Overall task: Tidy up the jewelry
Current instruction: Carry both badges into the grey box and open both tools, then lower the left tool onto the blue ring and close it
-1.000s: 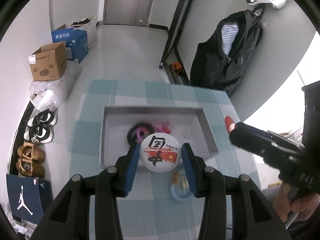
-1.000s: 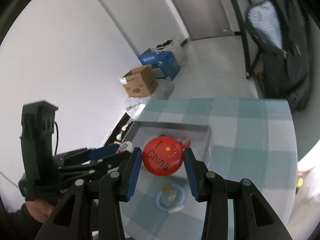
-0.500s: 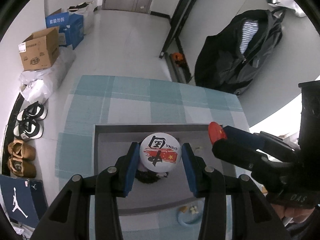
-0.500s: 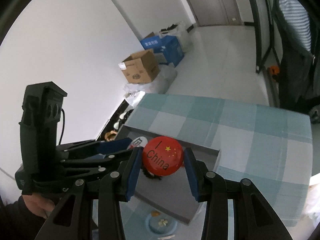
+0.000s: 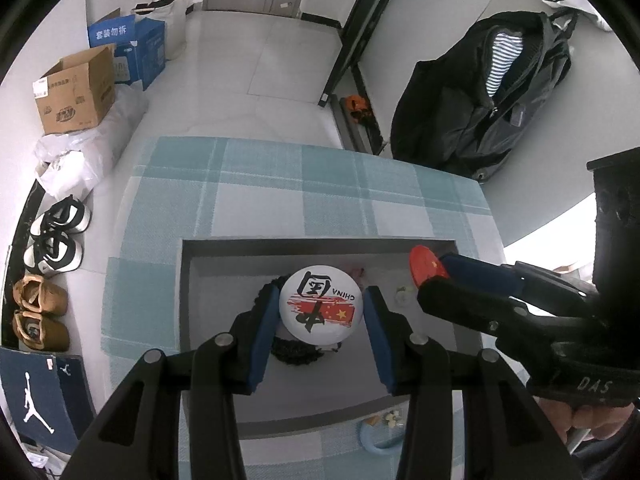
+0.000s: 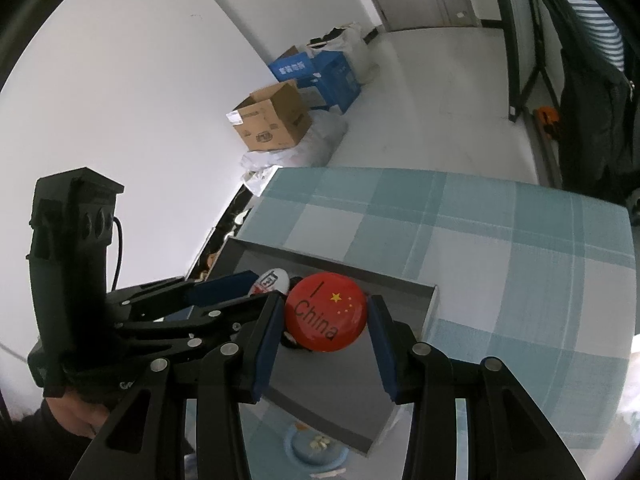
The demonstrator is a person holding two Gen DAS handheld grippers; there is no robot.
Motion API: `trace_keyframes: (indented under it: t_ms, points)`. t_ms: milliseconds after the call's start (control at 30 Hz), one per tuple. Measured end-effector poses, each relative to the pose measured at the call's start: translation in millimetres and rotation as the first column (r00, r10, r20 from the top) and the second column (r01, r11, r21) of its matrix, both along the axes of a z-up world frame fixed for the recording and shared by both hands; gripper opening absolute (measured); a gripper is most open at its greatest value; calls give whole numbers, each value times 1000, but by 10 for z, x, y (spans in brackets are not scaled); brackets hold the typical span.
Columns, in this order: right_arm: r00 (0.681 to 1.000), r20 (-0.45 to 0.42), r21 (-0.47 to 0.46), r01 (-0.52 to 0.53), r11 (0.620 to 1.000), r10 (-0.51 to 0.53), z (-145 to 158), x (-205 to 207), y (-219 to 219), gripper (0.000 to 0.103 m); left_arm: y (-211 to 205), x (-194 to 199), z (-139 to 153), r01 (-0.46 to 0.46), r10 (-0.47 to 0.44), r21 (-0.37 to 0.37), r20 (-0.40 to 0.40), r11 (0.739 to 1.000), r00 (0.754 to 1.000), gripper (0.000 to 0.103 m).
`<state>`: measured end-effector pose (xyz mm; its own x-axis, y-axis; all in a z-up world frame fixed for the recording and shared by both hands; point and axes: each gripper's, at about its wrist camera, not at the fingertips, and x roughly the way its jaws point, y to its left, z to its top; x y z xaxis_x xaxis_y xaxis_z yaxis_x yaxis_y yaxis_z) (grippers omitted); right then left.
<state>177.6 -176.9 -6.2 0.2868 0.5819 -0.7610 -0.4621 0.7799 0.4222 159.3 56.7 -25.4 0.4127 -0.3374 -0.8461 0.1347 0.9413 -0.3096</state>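
Observation:
My left gripper (image 5: pixel 320 308) is shut on a white round badge (image 5: pixel 322 306) printed with "CHINA" and a flag. It holds the badge above the grey tray (image 5: pixel 224 244). My right gripper (image 6: pixel 326 316) is shut on a red round "I China" badge (image 6: pixel 326 316), also above the grey tray (image 6: pixel 430 304). In the left wrist view the red badge (image 5: pixel 426 266) shows edge-on at the right. A black fuzzy hair tie (image 5: pixel 294 350) and a small pale trinket (image 5: pixel 402 294) lie in the tray.
A small blue dish (image 5: pixel 380 432) with tiny pieces sits on the checked tablecloth (image 5: pixel 280 184) in front of the tray. On the floor are cardboard boxes (image 5: pixel 76 92), shoes (image 5: pixel 52 236) and a black jacket (image 5: pixel 480 100).
Both grippers have moved forward over the tray with their badges. The blue dish has slid from under the left fingers to behind the tray's near wall.

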Motion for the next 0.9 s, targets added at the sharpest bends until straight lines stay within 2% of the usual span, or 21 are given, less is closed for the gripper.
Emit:
trace_keyframes:
  t_ms: [133,300,333,367,467,533,667,900]
  points:
    - [1000,16,0,8,1000,-8,14,-16,-16,42,-21,-45,38,10,-10,21,39,1000,999,38]
    - [1000,13,8,27,1000,-27,34,-12,-66,44,11,-84,74,-3,3,-3,44,1000,999,38]
    - [999,13,11,29,1000,-29,49,-12,-75,47,11,-98,89,-2,2,-1,56,1000,998,38]
    - [999,17,18,32,999,-32,69,-16,-93,54,13,-116,115,4,-3,-2,72,1000,997,44]
    - [999,37,44,36,998,-37,141,-42,-142,56,13,-156,164,4,-5,6,104,1000,995,62]
    - [997,54,50,46,998,-48,183,-61,-175,56,32,-186,178,-6,5,10,122,1000,992,63]
    - [993,78,71,85,994,-90,247,-113,-287,70,85,-253,186,-28,28,2,139,1000,990,63]
    - [986,81,95,139,986,-147,292,-262,-451,74,31,-496,254,7,-2,-28,186,1000,982,63]
